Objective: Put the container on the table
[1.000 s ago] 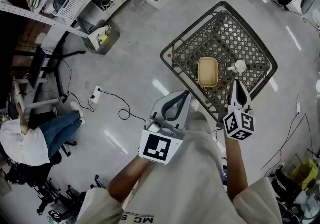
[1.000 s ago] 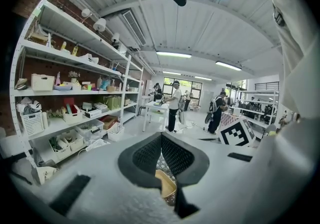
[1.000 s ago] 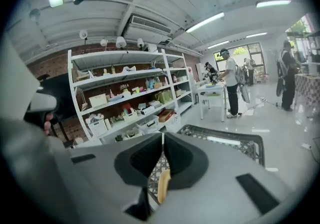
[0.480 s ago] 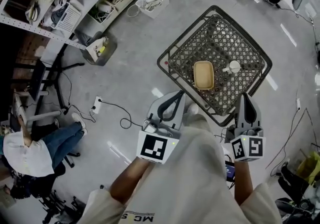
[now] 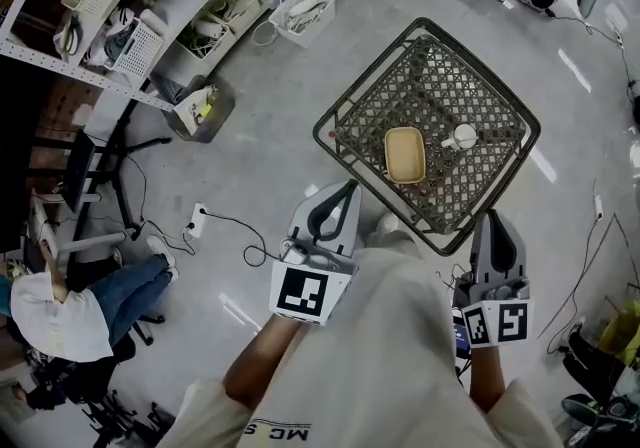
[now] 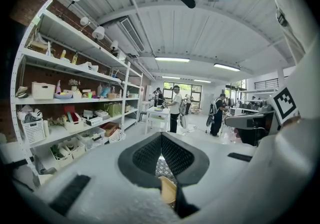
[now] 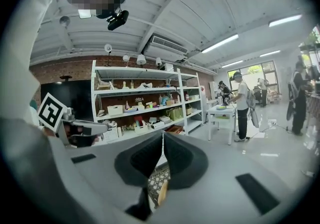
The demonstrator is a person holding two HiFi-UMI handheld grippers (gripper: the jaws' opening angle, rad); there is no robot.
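Looks finished: leaves the tan container point(image 5: 404, 155) lying flat on the wire-mesh desk point(image 5: 450, 86), just beside a small white object point(image 5: 464, 136). Shows the left hand-held gripper point(image 5: 350, 184) with tips pressed together on nothing, and the right hand-held gripper point(image 5: 492, 216) likewise closed and empty. Holds both back by the body, well apart from the container. Against 1 second earlier, finds the right hand-held gripper pulled off the desk's near edge and lifted, the left barely moved. Leaves, seemingly, nothing more to place.
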